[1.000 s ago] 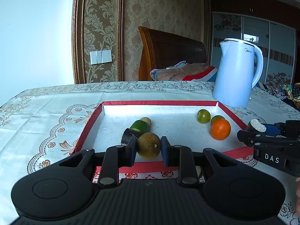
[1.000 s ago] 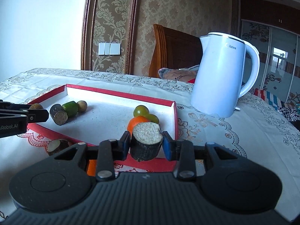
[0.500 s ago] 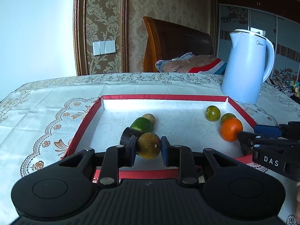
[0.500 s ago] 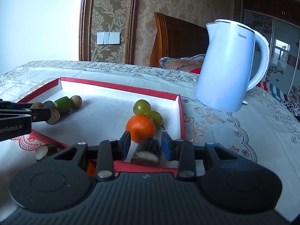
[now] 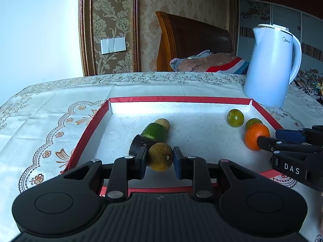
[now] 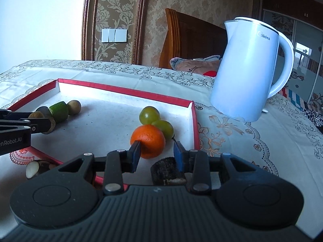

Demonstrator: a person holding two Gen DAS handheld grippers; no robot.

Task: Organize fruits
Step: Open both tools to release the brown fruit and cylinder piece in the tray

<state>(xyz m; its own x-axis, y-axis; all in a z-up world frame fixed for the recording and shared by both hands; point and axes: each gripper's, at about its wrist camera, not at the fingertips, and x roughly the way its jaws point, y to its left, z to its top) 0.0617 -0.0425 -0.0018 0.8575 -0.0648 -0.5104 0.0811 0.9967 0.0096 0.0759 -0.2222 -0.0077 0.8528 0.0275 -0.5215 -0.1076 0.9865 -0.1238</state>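
Two hand-held grippers reach over a red-rimmed tray (image 5: 88, 127) that sits on a table (image 5: 50, 111) covered with a patterned cloth. The left gripper (image 5: 159, 159) has its fingers clamped on a round yellow-brown fruit (image 5: 160, 157), held just above the near left part of the tray floor. Directly behind that fruit, inside the tray, lie a dark cut stalk piece (image 5: 137, 144), a green cut piece (image 5: 155, 131) and a small tan fruit (image 5: 163, 123), touching one another in a line. At the far right corner of the tray two green round fruits (image 6: 149, 115) sit against an orange (image 6: 148, 141). The right gripper (image 6: 156, 155) points at that orange, its fingers drawn in narrow. A dark cylindrical piece (image 6: 166, 171) sits low against the right finger, offset from the gap between the fingers. Whether the fingers pinch it or it rests on the tray floor I cannot tell. Outside the near rim, on the cloth, lies another cut piece (image 6: 32, 169) with a pale face. A white kettle (image 6: 248, 70) stands on the table just beyond the tray's right corner.
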